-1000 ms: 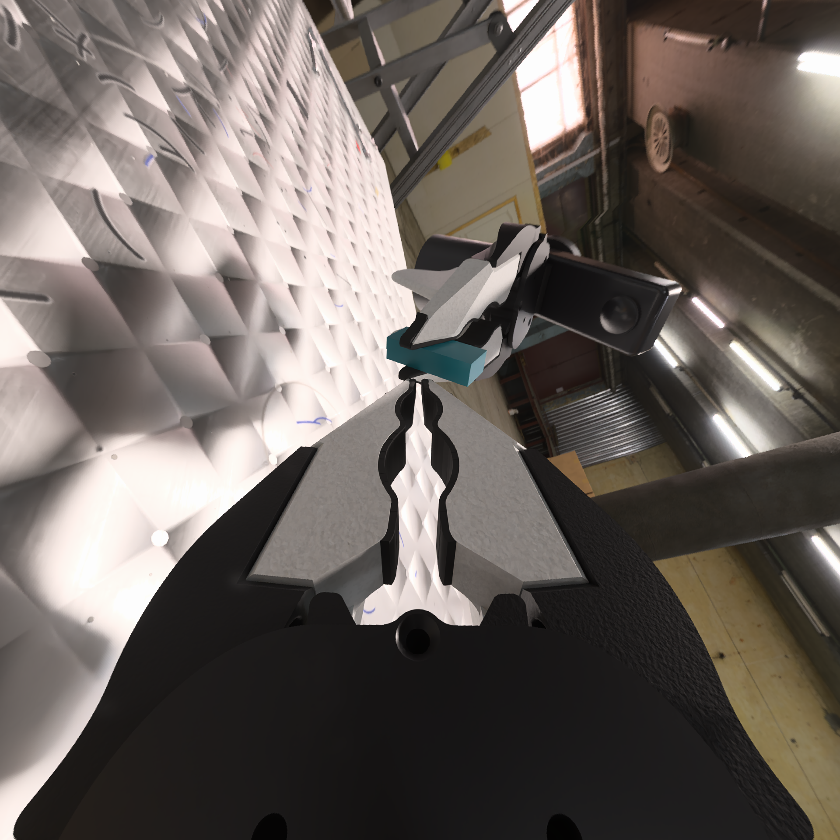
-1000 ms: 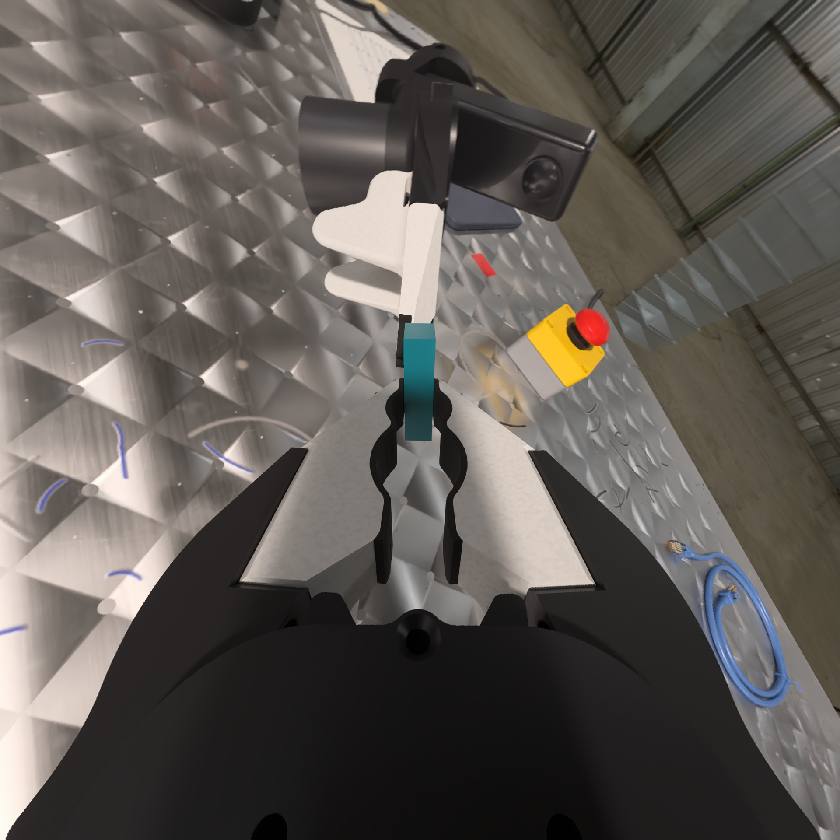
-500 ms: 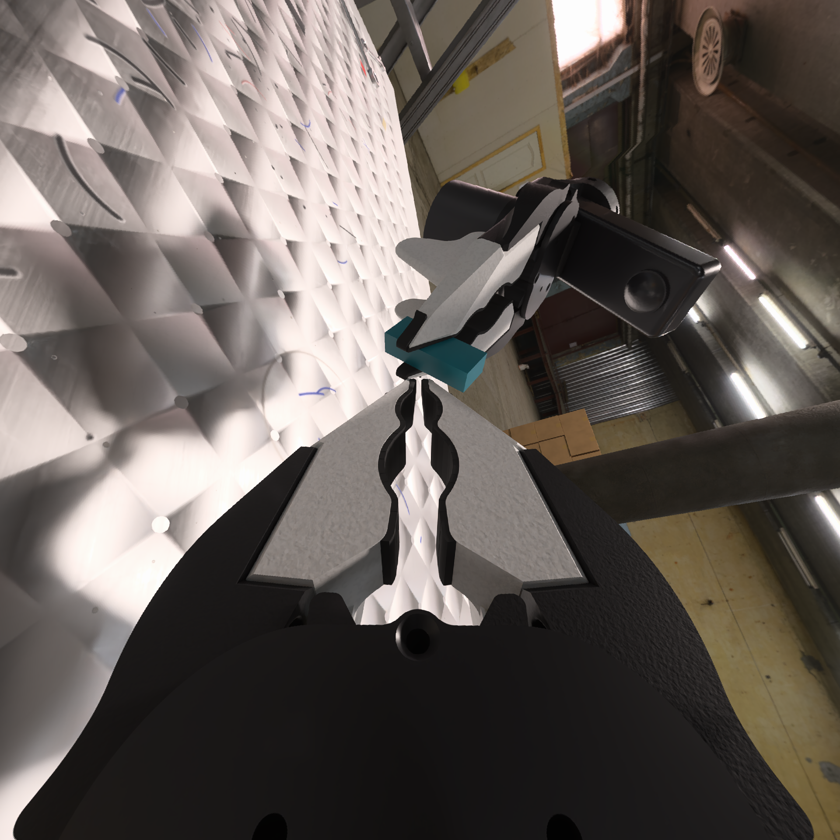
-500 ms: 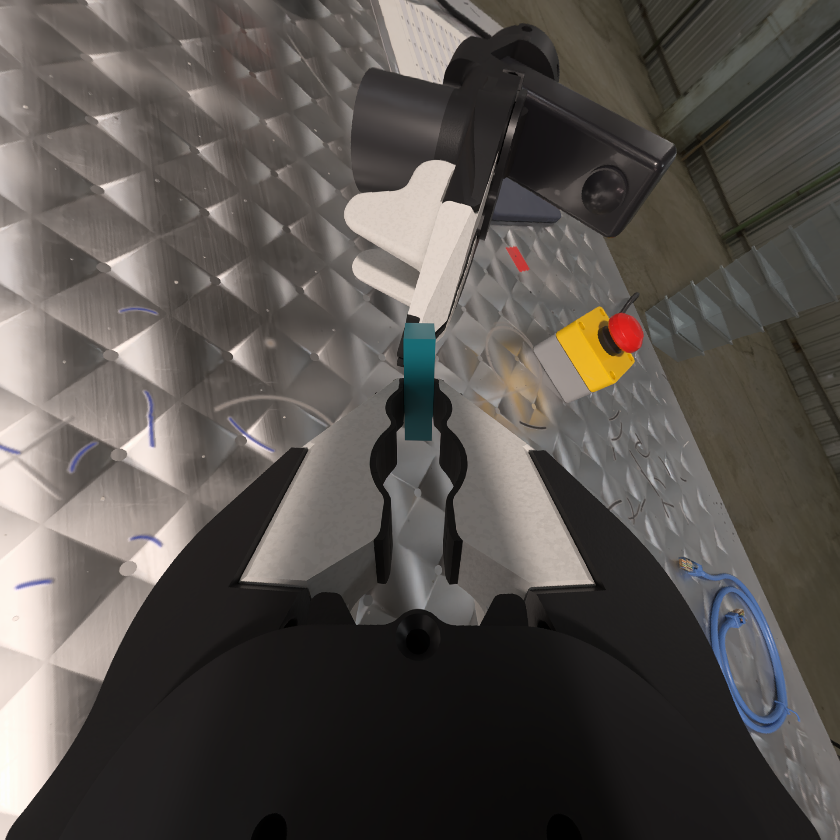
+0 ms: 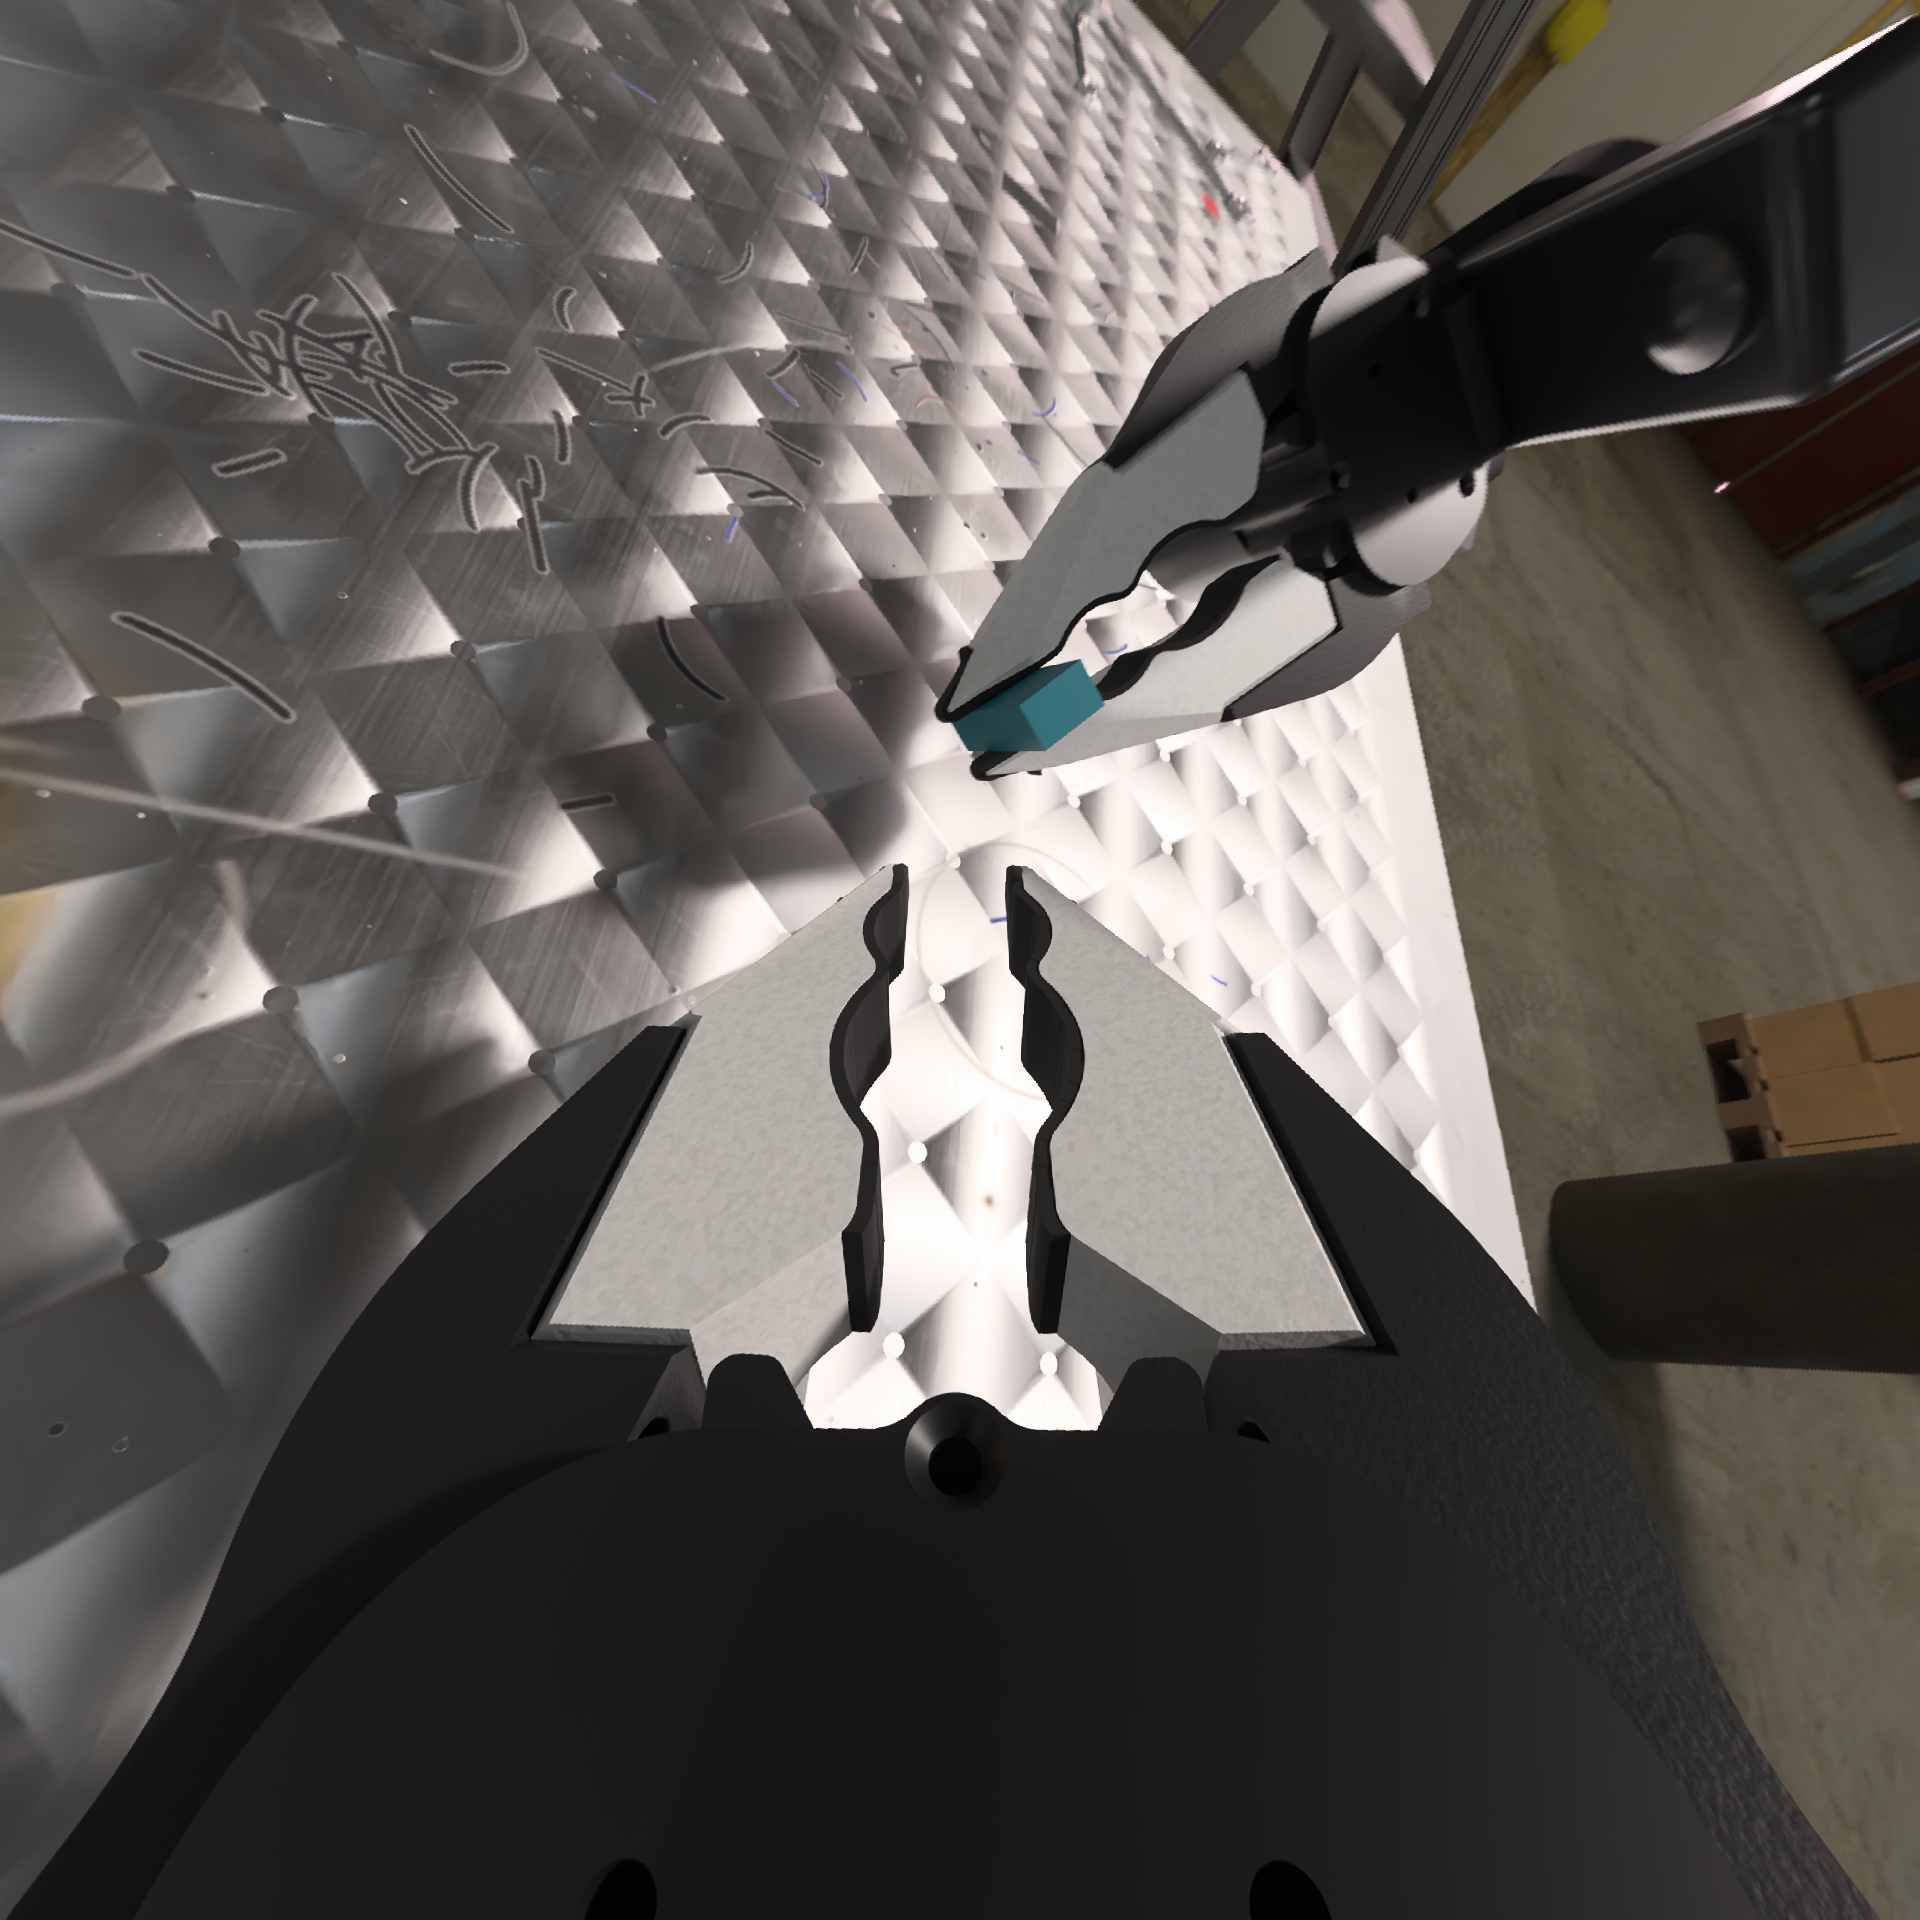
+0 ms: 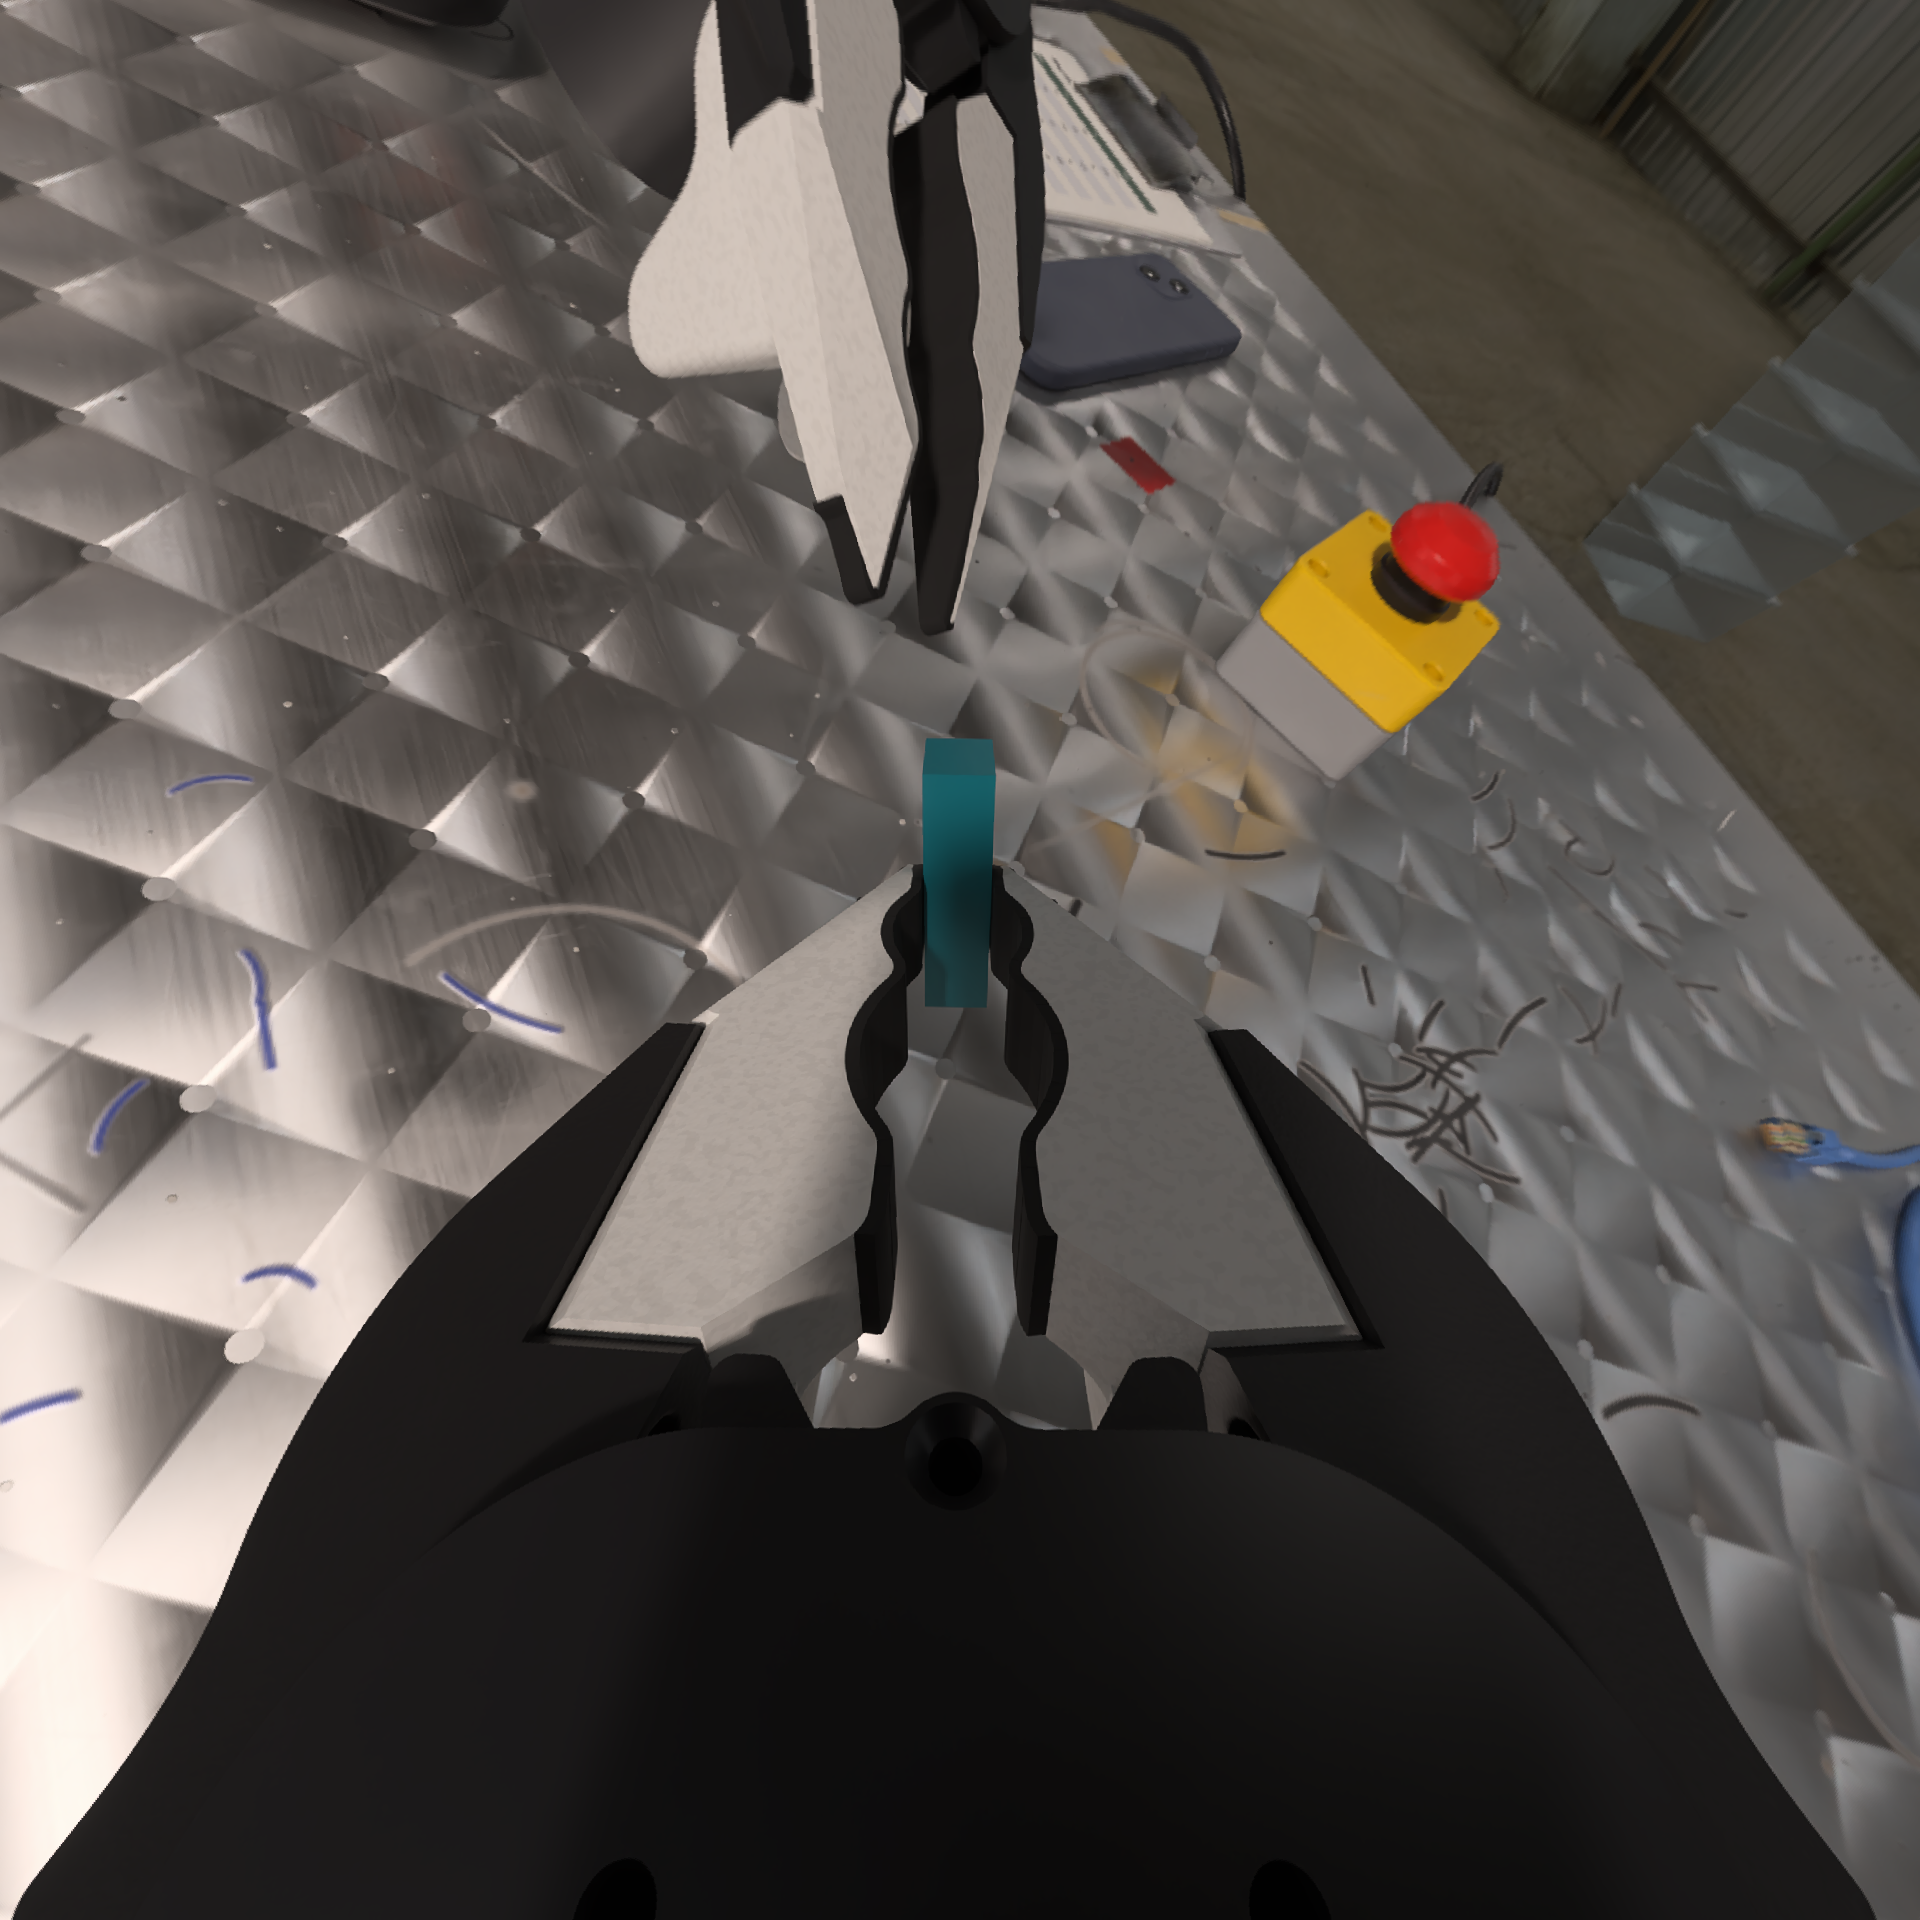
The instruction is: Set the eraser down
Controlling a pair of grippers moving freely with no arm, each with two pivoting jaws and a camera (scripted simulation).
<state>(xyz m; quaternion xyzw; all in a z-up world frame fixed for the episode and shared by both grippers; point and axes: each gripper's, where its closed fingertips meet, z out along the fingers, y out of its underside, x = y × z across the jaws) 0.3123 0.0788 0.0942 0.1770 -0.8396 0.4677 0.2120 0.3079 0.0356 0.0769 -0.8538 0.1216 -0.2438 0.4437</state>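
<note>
Right gripper is clamped on the teal eraser, pinched at the very fingertips, near end between the pads, far end sticking out past the tips, held above the table, not touching it. Left gripper holds nothing, jaws a narrow gap apart, tips just short of the eraser in the left wrist view. My read: the eraser is a small, light, stiff block, probably grippy rubber, not fragile, so it tolerates a firm pinch and a short drop. The flat broad faces are the place to hold it, which is what the right fingers do now; the grip is shallow, so it could pivot if bumped. Hard to tell: how high the eraser sits over the surface, since the shiny diamond-pattern metal gives poor depth cues and glare washes out the patch under it. Eraser's underside is hidden. Nearby clutter: yellow box with red button, dark phone, blue cable cut off at the frame edge.
</note>
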